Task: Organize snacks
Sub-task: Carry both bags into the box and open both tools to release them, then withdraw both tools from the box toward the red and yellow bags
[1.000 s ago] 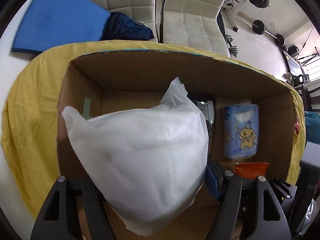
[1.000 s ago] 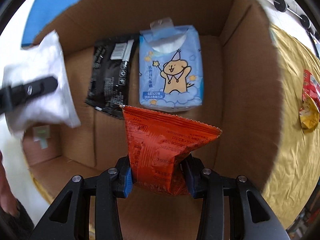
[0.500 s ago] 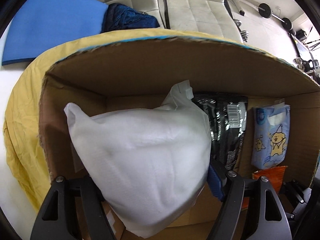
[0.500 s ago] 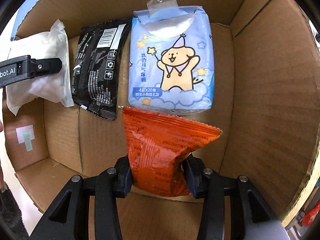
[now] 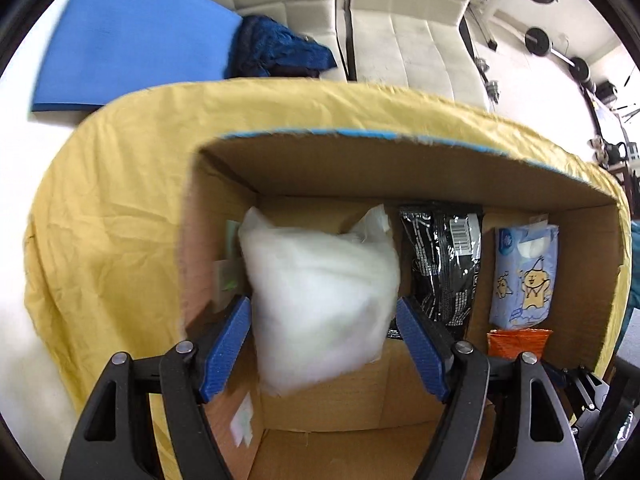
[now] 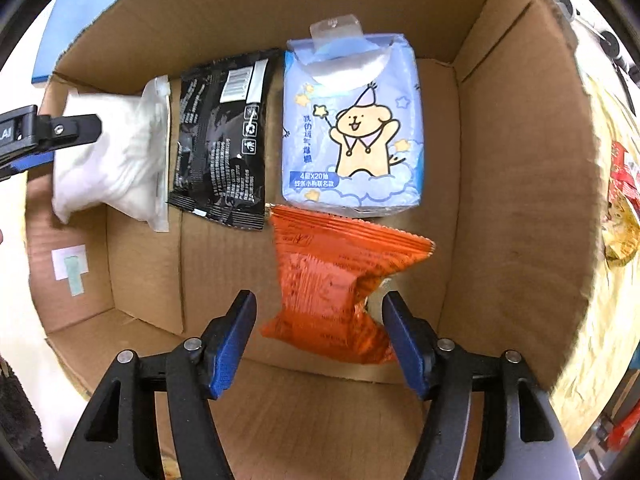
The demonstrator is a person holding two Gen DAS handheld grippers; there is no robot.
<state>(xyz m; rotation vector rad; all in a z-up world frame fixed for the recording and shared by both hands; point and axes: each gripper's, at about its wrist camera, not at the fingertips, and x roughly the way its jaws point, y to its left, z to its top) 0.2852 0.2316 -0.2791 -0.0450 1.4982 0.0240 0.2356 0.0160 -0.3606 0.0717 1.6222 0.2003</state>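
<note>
Four packets are inside the open cardboard box (image 6: 520, 184). A white packet (image 5: 320, 304) sits at the box's left end, between the spread fingers of the left tongs (image 5: 324, 344); the blue pads stand at its sides, and whether they touch it cannot be told. From the right wrist view the same white packet (image 6: 116, 152) lies against the left wall, with the left tongs reaching in over it; the letters "AI" show on their body.

Next to it lies one black packet (image 6: 222, 140), flat on the box floor, with a white barcode label and small white print too fine to read. Beside that is one pale blue tissue pack (image 6: 352, 128) with a cartoon dog in a party hat holding a star wand; its label reads "4层X20抽" above another line of Chinese text.

One orange snack packet (image 6: 340, 284) lies just in front of the tissue pack, crumpled at its middle, between the open fingers of the right tongs (image 6: 320, 336), which do not grip it. Its print is blurred.

The box stands on a counter covered by a yellow cloth (image 5: 112, 208). Outside the box, on the cloth to the right, lie a red packet (image 6: 622, 176) and a yellow one (image 6: 620, 236). Beyond are two white chairs (image 5: 408, 28), a blue mat (image 5: 132, 36) and barbell weights (image 5: 540, 40).
</note>
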